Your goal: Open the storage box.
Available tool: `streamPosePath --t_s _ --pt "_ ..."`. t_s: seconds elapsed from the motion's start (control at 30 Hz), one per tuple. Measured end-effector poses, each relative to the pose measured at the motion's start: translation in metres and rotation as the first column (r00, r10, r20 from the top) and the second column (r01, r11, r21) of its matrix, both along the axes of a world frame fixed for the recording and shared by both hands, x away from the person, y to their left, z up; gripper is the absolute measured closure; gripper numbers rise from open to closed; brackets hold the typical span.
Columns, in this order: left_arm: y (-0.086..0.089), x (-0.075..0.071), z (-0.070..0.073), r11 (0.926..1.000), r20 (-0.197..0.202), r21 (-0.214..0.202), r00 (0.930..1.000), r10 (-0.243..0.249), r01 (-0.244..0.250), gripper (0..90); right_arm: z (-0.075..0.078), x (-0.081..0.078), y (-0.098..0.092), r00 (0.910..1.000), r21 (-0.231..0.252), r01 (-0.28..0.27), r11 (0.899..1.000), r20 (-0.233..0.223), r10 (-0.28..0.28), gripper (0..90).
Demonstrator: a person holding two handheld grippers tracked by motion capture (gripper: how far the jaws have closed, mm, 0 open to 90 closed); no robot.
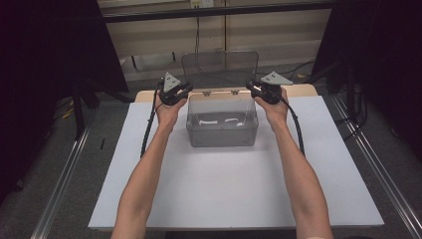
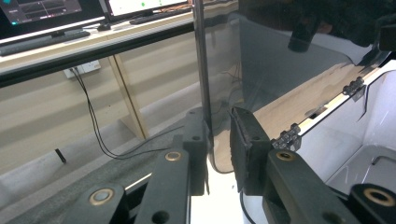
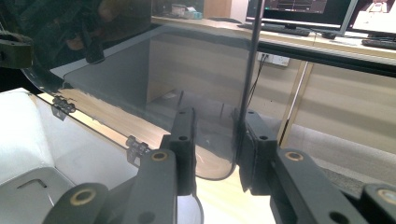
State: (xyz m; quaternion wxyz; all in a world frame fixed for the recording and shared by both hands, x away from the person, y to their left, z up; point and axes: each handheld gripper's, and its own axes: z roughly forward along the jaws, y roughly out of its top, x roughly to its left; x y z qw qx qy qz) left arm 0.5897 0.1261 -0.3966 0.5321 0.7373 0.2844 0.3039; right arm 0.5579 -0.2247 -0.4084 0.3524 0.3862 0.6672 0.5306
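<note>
High view showed the left gripper (image 1: 185, 91) and right gripper (image 1: 252, 87), each with jaws apart, straddling the upright lid (image 1: 220, 63); unclamped, it risked falling shut on the clear box (image 1: 222, 130).

The left gripper (image 2: 218, 140) is seen from behind its two black jaws, which stand on either side of the upright edge of a smoky transparent lid (image 2: 280, 70) — one jaw lies against it, while a narrow gap is left at the other. The lid is joined by small hinges (image 2: 288, 136) to a clear box (image 2: 373, 135), whose pale interior is seen at the right. Behind, a wooden shelf (image 2: 93, 35) carrying monitors (image 2: 42, 11) is shown, and black cables (image 2: 93, 121) hang down — trailing to the floor.
</note>
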Motion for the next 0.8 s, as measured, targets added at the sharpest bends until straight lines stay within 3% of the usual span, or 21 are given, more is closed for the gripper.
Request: streamPosePath --t_s 0.1,0.53,0.8 --pt "0.001 0.001 0.000 0.9999 0.000 0.011 1.0000 -0.001 0.001 77.0 0.000 0.001 0.000 1.0000 0.002 -0.002 1.000 -0.001 0.002 69.5" --pt "-0.002 0.005 -0.007 0.9983 -0.018 -0.058 0.9998 0.010 -0.011 73.0 -0.002 0.005 -0.001 1.0000 0.029 -0.007 1.000 -0.007 0.007 68.8" --pt "-0.003 0.008 -0.010 0.9987 -0.029 -0.049 0.9995 0.013 -0.015 73.1 -0.002 0.009 -0.002 0.9998 0.035 -0.009 0.999 -0.016 0.009 68.3"
